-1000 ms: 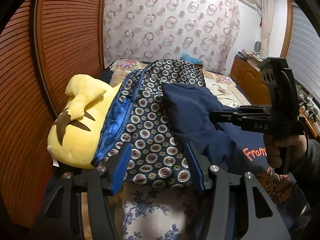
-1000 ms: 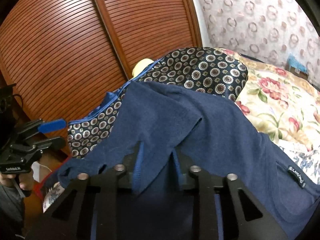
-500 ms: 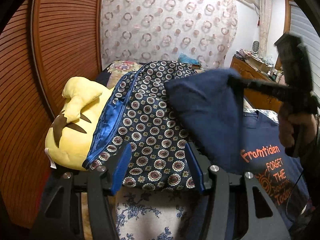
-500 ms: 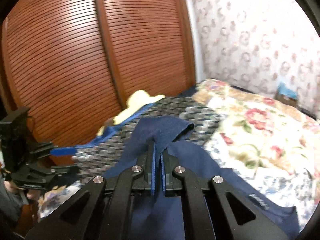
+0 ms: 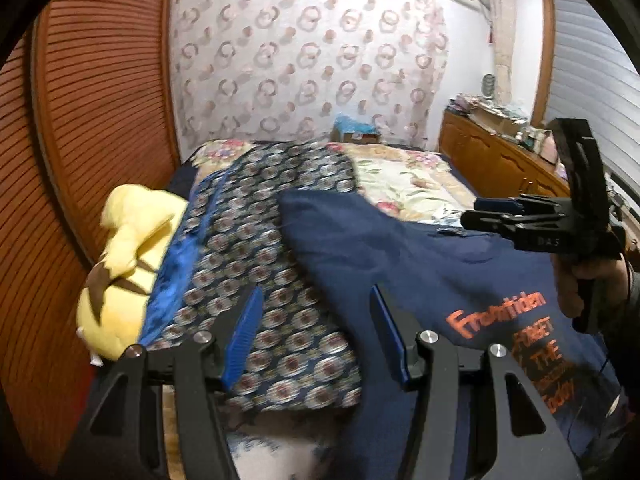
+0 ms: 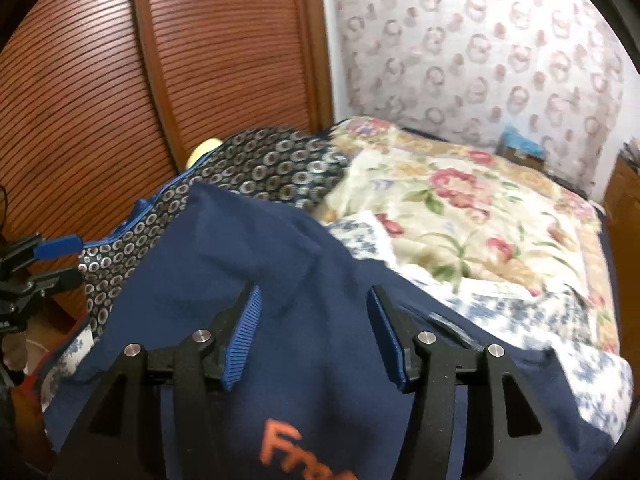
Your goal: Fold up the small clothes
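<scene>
A navy T-shirt (image 5: pixel 404 264) with orange lettering is lying on a bed, spreading from the near right toward the middle. Its far left edge is overlapping a dark circle-patterned quilt (image 5: pixel 276 280). A blunt fabric corner is pointing to the far left, so its visible length is running from near right to far left, though how it is folded is hard to judge.

The left gripper (image 5: pixel 316 332) is hovering over the seam where shirt meets quilt, its blue-padded jaws spread wide and gripping nothing. The right gripper (image 6: pixel 312 332) is hanging just above the shirt, jaws likewise parted and empty; in the left view it is sitting at the right, above the shirt's far edge.

To the left, a yellow plush toy (image 5: pixel 124 276) is lying against the quilt, with a slatted wooden wardrobe door (image 5: pixel 92 120) close behind it, hemming in that side. To the far right, a floral bedspread (image 6: pixel 472 216) is stretching away, offering open bed surface.

The shirt's near hem is being cut off by the frame and hidden behind gripper bodies, and both views are blurring.
</scene>
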{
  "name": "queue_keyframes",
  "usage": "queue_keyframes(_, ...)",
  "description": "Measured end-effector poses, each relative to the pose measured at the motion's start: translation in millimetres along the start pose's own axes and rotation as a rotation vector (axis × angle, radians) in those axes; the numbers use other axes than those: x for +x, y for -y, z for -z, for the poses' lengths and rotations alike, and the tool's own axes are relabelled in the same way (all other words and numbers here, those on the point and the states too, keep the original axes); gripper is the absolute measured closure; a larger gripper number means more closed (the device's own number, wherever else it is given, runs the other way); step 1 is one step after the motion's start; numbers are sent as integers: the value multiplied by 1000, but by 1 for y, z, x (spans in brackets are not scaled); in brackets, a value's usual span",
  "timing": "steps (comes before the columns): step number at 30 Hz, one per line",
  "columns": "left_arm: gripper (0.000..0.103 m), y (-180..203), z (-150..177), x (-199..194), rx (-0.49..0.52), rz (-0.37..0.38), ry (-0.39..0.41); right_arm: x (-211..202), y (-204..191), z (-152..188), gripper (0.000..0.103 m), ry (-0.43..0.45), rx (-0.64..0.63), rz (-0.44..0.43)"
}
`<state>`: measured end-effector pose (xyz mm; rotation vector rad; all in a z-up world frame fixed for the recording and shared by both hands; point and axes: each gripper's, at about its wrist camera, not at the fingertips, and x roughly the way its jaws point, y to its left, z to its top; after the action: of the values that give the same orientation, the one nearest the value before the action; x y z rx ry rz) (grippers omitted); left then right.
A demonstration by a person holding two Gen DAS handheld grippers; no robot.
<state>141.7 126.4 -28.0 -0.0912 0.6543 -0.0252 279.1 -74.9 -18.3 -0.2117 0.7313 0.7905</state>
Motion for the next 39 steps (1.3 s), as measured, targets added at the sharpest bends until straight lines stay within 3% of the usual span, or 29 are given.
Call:
queue_keyframes(7,49,51,-3,20,84,94,-13,-67,21,28,45,58,36,132)
queue_keyframes(18,49,120,11,49,200,180,-78,-135,43,77,35,136,101,264)
queue_keyframes(30,49,161,30,89,262,193,-196,-170,80,132,35,113,163,372)
queue_keyframes(39,49,169,40,99,274,179,-245,-193,157,200,35,11,289,486)
